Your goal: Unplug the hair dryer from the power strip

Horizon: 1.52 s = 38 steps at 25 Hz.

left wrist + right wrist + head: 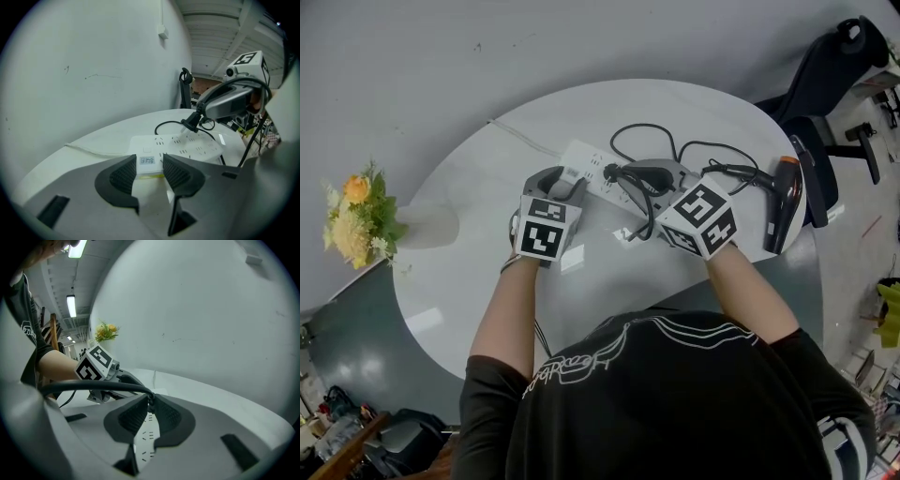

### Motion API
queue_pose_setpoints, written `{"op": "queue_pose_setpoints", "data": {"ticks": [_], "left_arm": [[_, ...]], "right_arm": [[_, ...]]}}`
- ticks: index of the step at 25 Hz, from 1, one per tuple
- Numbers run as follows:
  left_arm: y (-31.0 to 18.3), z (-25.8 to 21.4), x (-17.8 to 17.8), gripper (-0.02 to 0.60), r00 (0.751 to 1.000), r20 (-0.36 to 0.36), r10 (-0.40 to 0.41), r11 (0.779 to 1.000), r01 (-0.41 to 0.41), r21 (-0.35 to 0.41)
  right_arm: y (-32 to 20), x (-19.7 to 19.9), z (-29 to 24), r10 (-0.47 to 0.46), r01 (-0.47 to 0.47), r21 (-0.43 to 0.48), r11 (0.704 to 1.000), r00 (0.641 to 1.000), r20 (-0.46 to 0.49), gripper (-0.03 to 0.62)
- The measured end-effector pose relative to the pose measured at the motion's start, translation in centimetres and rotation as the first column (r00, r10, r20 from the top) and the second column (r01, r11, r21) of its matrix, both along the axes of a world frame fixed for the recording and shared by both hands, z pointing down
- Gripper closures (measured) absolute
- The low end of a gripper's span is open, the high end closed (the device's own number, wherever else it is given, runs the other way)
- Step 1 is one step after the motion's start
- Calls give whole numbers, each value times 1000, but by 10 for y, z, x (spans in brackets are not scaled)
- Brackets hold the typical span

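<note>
A white power strip (592, 167) lies on the round white table (478, 281). My left gripper (565, 180) is shut on its near end (147, 161), one pad on each side. My right gripper (625, 176) is shut on the hair dryer's black plug (612, 172). In the left gripper view the plug (190, 123) hangs just above the strip's sockets and looks pulled out. The black cord (93, 387) runs from the right gripper (150, 406) to the left. The black hair dryer (783, 202) lies at the table's right edge.
The strip's white cable (520, 138) runs off the table's far left side. A vase of flowers (361, 217) stands to the left of the table. A black office chair (825, 89) is at the far right. Loops of cord (647, 136) lie behind the strip.
</note>
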<state>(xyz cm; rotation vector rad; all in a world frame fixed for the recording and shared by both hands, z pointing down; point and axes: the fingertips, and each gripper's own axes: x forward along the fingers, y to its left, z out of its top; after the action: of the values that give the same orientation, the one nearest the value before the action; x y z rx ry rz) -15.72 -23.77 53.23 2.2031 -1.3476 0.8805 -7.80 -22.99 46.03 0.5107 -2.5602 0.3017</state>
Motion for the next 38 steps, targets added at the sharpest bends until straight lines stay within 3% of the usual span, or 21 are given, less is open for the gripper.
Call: {"op": "queue_pose_setpoints", "data": {"ticks": [1, 3, 7, 10, 15, 18, 20, 22, 28, 30, 34, 38], "left_arm": [[1, -1, 0, 413, 1000, 2, 6, 1000, -6, -7], [3, -6, -1, 500, 1000, 5, -3, 1000, 3, -7], [15, -24, 3, 508, 997, -62, -38, 999, 39, 20], [30, -39, 14, 534, 983, -173, -55, 998, 60, 26], [62, -77, 31, 561, 919, -384, -92, 994, 111, 26], [84, -107, 38, 571, 863, -490, -120, 987, 157, 34], [98, -129, 43, 574, 835, -539, -112, 983, 171, 60], [113, -151, 49, 575, 824, -559, -94, 979, 179, 100], [156, -207, 70, 575, 809, -586, -41, 962, 191, 197], [170, -221, 79, 575, 823, -567, -23, 957, 183, 227], [197, -240, 99, 575, 878, -479, 24, 949, 130, 287], [222, -256, 118, 577, 865, -498, 63, 948, 104, 301]], "right_arm": [[0, 2, -2, 9, -9, -3, 1000, 1000, 8, 566], [2, 7, -5, 27, -27, -16, 1000, 999, 28, 566], [10, 16, -14, 44, -42, -21, 999, 998, 52, 566], [18, 24, -27, 62, -56, -49, 997, 991, 120, 565], [38, 39, -53, 91, -69, -100, 993, 968, 234, 565], [54, 48, -71, 86, -64, -89, 994, 959, 271, 565], [64, 55, -86, 81, -62, -73, 995, 952, 296, 565], [76, 63, -101, 79, -61, -65, 996, 942, 325, 565], [115, 92, -141, 66, -60, -26, 998, 922, 382, 565], [128, 102, -148, 66, -65, -17, 998, 921, 385, 565], [152, 117, -160, 56, -58, -8, 998, 913, 405, 565], [173, 130, -177, 31, -43, 16, 999, 898, 438, 565]]}}
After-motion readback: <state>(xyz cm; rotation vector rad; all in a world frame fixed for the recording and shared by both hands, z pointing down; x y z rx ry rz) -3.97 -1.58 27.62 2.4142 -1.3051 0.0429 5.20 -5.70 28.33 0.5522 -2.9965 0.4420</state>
